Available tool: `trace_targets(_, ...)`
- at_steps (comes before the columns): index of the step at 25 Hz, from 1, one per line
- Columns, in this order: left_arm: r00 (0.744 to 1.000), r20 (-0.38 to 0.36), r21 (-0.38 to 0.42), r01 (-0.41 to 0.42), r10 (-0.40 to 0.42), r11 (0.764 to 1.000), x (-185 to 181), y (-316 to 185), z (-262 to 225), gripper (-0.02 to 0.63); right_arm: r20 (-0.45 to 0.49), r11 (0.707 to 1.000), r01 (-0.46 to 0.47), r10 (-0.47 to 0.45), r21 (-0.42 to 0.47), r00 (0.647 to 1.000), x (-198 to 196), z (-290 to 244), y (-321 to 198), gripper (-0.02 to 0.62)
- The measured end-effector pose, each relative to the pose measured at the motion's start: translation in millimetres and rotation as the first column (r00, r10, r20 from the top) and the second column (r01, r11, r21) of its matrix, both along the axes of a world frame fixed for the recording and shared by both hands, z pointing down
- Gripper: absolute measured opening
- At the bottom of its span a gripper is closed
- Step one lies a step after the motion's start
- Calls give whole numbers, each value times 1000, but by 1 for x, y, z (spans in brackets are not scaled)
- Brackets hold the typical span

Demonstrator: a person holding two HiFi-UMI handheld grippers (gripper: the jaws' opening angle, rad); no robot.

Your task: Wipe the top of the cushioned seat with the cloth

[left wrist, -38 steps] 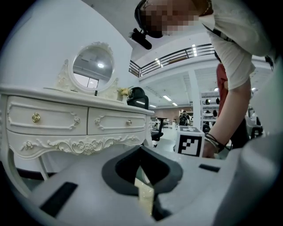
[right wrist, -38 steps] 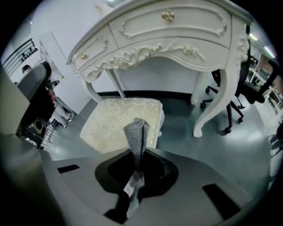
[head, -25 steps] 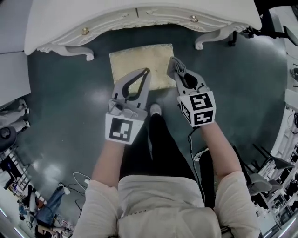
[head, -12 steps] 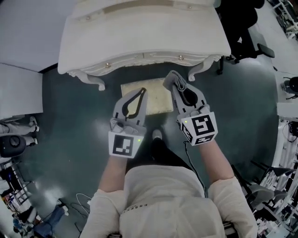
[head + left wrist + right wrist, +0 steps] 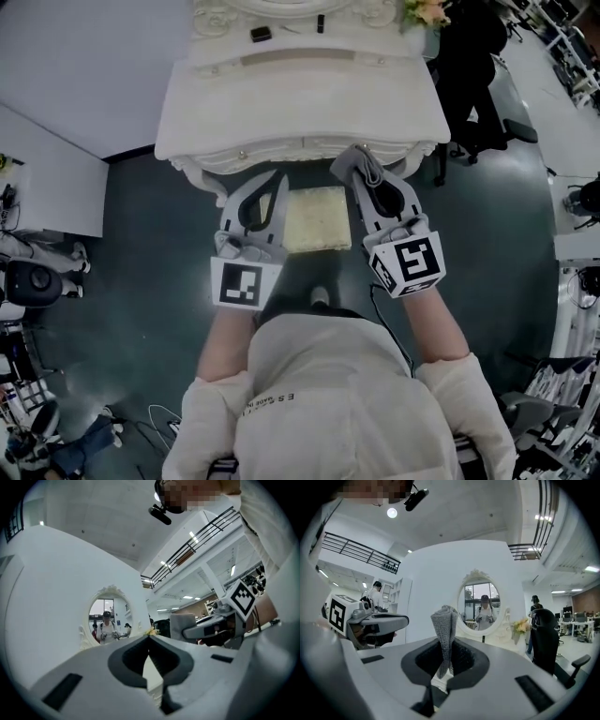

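Right gripper [image 5: 360,172]: fingers clenched on the grey cloth [image 5: 349,161]. The right gripper view confirms it: the cloth [image 5: 444,632] is pinched between the dark pads as a folded strip, its free end standing up past the fingertips.

Left gripper [image 5: 280,178]: fingers clenched with nothing in them. In the left gripper view the tips meet in a single seam and only a pale sliver shows through the gap below. I can't tell what that sliver is.

The cushioned seat [image 5: 317,217] shows only in the head view. It is a cream square on the dark floor [image 5: 141,234], with its far edge tucked under the front of the white counter [image 5: 300,103]. It sits between the two grippers in that frame. The cloth end overlaps the counter's front edge there, not the cushion. The head view gives no height, so it shows no contact between cloth and seat.

Both gripper views look out level, not down. They show an oval mirror [image 5: 482,603] in an ornate white frame, also seen from the left gripper [image 5: 107,619], with a person holding two grippers reflected in it. The head view cuts the mirror off at the top.

The right gripper view also shows flowers [image 5: 519,626] and a black chair [image 5: 544,637] to the right. The head view shows the same chair [image 5: 469,56] beside the counter. Each gripper view catches the other gripper's marker cube [image 5: 243,597] off to its side.
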State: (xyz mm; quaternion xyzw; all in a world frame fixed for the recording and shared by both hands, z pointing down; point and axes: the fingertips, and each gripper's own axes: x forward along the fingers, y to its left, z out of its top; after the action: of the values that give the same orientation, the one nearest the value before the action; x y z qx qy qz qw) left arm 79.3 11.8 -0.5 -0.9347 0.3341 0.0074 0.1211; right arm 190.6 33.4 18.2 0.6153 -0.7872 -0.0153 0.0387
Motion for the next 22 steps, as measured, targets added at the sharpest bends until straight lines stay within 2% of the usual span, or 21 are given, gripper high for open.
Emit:
trace_targets(3,1000,12,26,5,-5,1000,-8,9,-17,3,-15,999,25,-24,44,1000,-12,-18,12,31)
trace_targets(9,1000,-9,40,28,-28,999,-24,23,-37,3,-47,994,40,-36,97,998,-29,-34,27,31)
trace_targets(15,999,-10,29,31,-31,999,-31,32,-35,3,-17,997,23,-22,69,1000,-32,-28,32,31)
trace_targets(22,1000,17,-7,21,-21,1000,-28,41,-10,2,-11,999,21,-21,24,1000,-35,-8,36,31)
